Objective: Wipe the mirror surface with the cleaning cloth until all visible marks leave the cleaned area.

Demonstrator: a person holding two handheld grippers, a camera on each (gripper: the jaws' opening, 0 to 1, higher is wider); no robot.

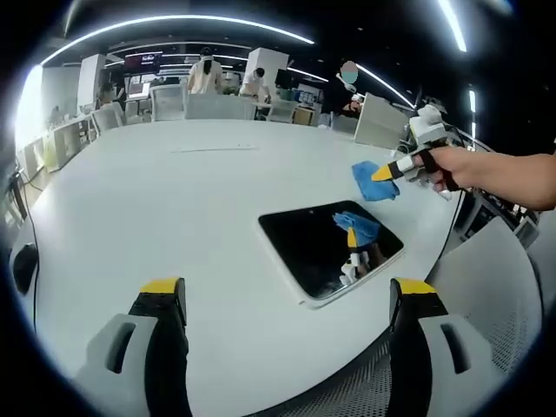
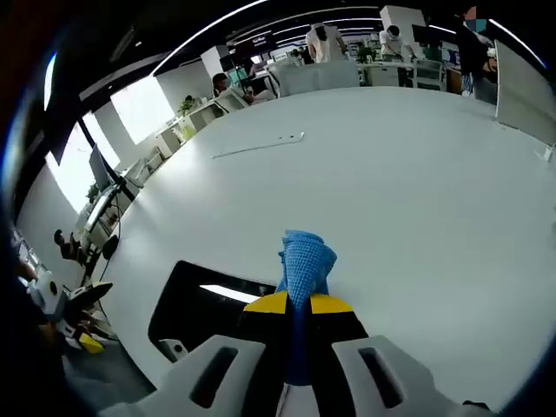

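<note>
A big white table (image 1: 156, 200) fills the middle of the room, and the mirror (image 1: 330, 246) lies flat on it close to the near edge, a dark rectangle in a pale frame, tilted a little against that edge.

The right gripper (image 1: 388, 172) is held in a hand (image 1: 486, 174) that reaches in from the right in the left gripper view, above the table just past the mirror's far corner. Its yellow-tipped jaws are pinched together on the blue cloth (image 1: 373, 181), which bunches out from the tips and hangs clear of the glass; I can see the cloth and the gripper reflected in the mirror beneath them. In the right gripper view the same cloth (image 2: 304, 265) stands up in a crumpled wad from between the closed jaws of the right gripper (image 2: 300, 304), and the mirror (image 2: 204, 308) lies just to the left of the jaws and below them, with a ceiling light streaked across it.

The left gripper (image 1: 287, 294) hovers at the near edge of the table with its jaws spread wide and nothing between them; the mirror sits ahead of it, nearer the right jaw.

A thin pale strip (image 2: 258, 145) lies far out on the table, well apart from the mirror.
</note>
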